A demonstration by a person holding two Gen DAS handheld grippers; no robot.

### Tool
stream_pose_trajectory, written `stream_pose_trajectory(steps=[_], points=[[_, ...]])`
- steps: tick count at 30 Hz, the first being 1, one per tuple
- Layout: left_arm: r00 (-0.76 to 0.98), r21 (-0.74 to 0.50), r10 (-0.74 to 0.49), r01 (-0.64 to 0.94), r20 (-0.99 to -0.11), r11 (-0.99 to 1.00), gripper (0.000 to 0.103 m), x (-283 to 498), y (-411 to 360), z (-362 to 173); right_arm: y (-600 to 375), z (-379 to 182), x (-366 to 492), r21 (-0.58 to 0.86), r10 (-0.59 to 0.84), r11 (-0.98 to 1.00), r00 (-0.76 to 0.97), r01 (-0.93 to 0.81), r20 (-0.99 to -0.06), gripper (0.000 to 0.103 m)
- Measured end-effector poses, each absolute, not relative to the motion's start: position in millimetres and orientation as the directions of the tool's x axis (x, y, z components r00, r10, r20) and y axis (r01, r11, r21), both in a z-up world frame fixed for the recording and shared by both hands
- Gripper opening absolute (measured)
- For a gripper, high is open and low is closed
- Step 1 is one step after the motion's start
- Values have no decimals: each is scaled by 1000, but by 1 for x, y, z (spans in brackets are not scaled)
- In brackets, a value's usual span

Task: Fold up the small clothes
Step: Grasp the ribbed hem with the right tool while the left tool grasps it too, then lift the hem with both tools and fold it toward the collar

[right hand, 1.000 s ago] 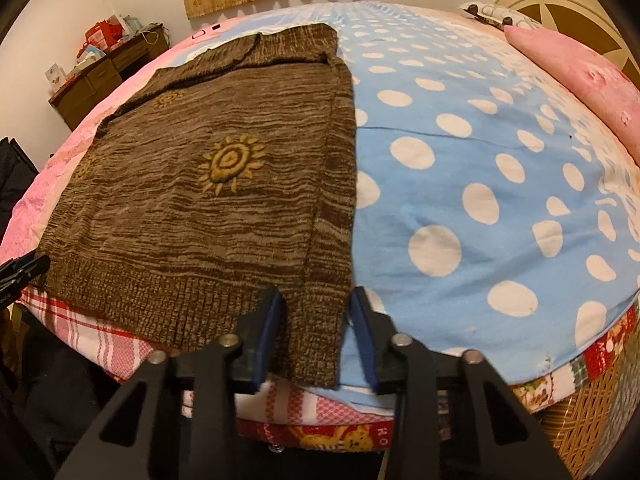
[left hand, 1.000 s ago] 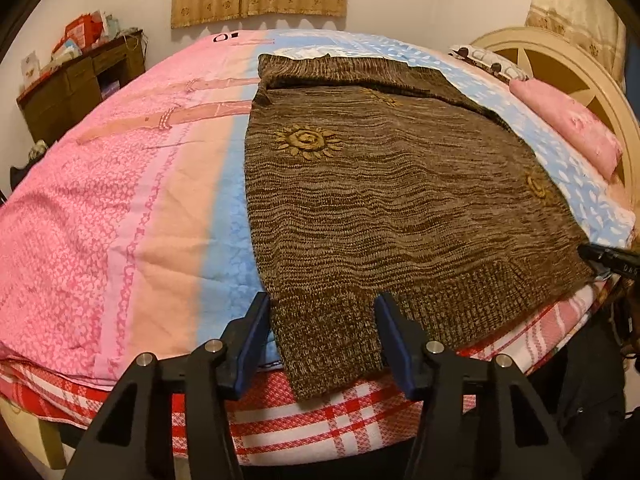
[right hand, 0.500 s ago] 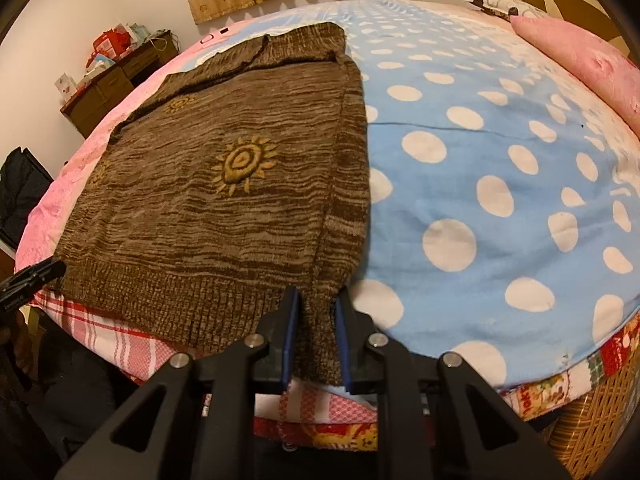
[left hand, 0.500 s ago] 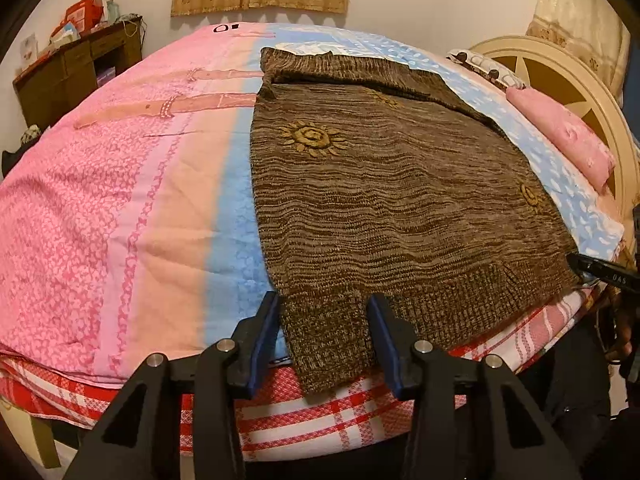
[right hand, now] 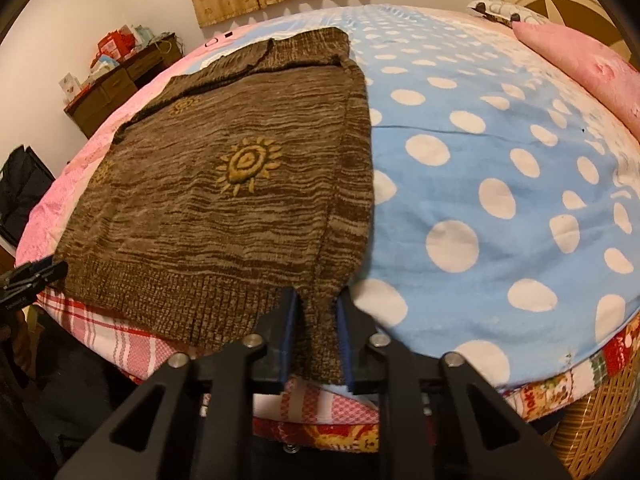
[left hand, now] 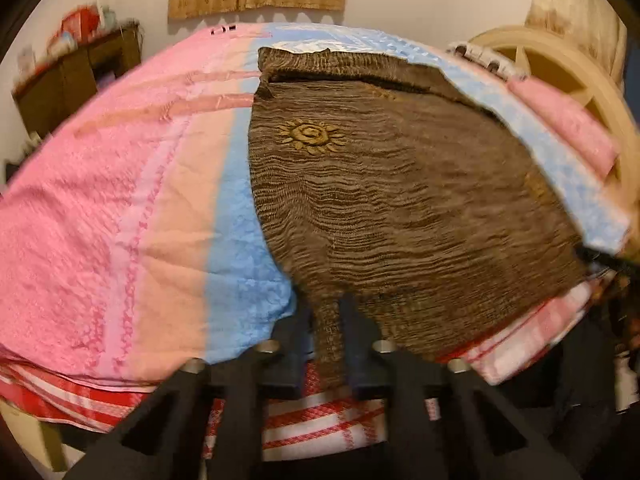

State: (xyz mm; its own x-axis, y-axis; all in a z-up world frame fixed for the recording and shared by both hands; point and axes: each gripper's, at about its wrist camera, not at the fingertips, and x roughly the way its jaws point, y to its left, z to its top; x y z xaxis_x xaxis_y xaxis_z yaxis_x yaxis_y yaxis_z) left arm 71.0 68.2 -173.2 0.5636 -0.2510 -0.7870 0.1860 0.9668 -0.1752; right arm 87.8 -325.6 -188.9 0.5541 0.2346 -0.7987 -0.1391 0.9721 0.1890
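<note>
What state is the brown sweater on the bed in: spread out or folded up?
Mostly spread out. The brown sweater lies flat on the bed, sun motifs showing; only its sleeves are turned in, and its hem corners are pinched.

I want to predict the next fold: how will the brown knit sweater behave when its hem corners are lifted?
The brown knit sweater will probably sag between the left gripper and right gripper, since its hem already bunches in both. The thick knit looks fairly heavy, so it may drag on the blanket.
</note>
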Motion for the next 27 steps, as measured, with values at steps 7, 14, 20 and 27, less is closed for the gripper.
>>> stream_pose_trajectory(steps=[7, 14, 20, 27], points=[[592, -308, -358, 188, -722, 933, 7, 73, 83, -161, -328, -179, 85, 252, 291, 956, 572, -148, -767, 13], [643, -404, -438, 212, -628, 890, 7, 90, 92, -134, -329, -144, 83, 272, 336, 941, 661, -202, -671, 12], [663, -429, -470, 240, -583, 871, 7, 114, 91, -114, -329, -123, 95, 283, 355, 933, 701, -222, -618, 12], [684, -452, -508, 282, -523, 846, 7, 162, 89, -84, -335, -91, 130, 325, 389, 915, 735, -239, -555, 12]])
